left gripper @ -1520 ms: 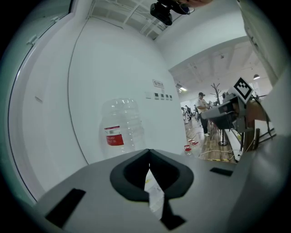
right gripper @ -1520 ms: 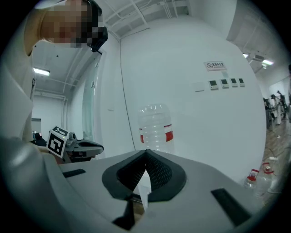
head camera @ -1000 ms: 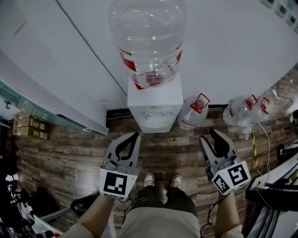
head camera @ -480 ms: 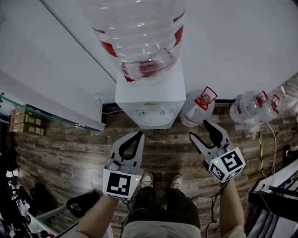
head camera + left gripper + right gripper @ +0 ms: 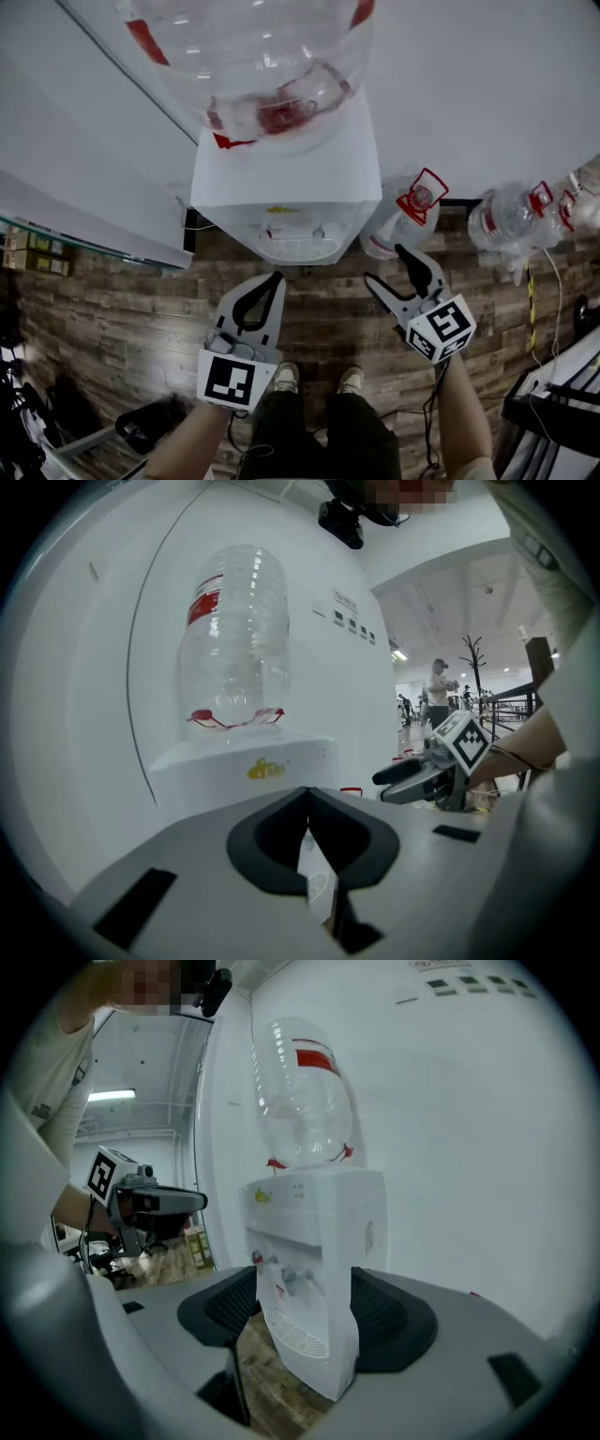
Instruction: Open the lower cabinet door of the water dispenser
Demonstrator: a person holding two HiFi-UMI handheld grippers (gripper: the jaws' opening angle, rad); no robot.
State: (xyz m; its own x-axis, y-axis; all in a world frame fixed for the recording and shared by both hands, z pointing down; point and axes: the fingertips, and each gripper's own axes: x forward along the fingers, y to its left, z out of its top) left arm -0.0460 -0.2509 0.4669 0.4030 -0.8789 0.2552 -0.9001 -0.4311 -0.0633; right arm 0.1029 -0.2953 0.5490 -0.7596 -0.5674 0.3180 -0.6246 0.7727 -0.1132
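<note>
the water dispenser (image 5: 281, 178) stands at your 12 o'clock, its back to the white wall (image 5: 469, 94), with a big clear bottle (image 5: 253, 56) upturned on its top. your head view shows only its top and the tap recess. the right gripper view shows its front with the taps (image 5: 286, 1279) and the drip grille (image 5: 300, 1340), but the lower cabinet door can't be made out there, since that gripper's own body cuts off the low part of the front. your left gripper (image 5: 275, 278) hangs at 11 o'clock from your shoes (image 5: 286, 378), near the dispenser's front and clear of it, its fingers closed together on nothing. your right gripper (image 5: 384, 264) hangs at 1 o'clock, also clear of the dispenser; its fingers stand wide and have just been opening, with nothing held, and the dispenser shows through the gap. at the dispenser's 3 o'clock a spare bottle (image 5: 398, 225) sits just beside it on the wooden floor (image 5: 112, 309), with more bottles (image 5: 511, 220) further out that way.
</note>
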